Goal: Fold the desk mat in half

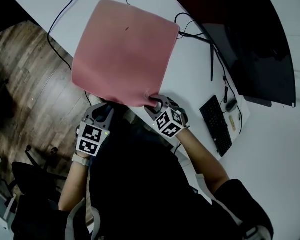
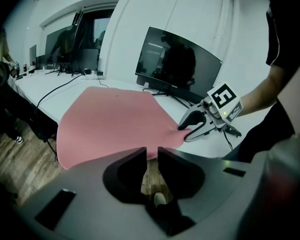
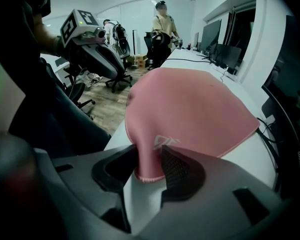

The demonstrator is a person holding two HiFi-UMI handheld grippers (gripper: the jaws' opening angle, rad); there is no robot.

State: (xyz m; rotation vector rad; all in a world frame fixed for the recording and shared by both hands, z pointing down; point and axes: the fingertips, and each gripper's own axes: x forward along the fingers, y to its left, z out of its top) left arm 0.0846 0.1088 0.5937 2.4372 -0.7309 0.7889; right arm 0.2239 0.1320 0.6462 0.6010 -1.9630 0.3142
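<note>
No words or numbers legible. Pale angular logo (image 3: 165, 142) on desk mat (image 3: 190, 109) corner, between right gripper (image 3: 150, 156) jaws.

Pretty standard open office here: a long white desk (image 1: 275, 149) sits against plain white walls (image 2: 190, 19), with 1 big dark monitor (image 1: 250, 39) on it, a black keyboard (image 1: 216, 125) beside that, black cables (image 1: 49, 34) trailing over the top and more screens (image 3: 215, 39) lined up further down. The floor (image 1: 25, 79) is wood-look planks with some black rolling chairs (image 3: 117, 78) parked on it. Far end is bright, with a glass wall (image 3: 135, 14) and a person in a light top (image 3: 164, 21) standing there.
</note>
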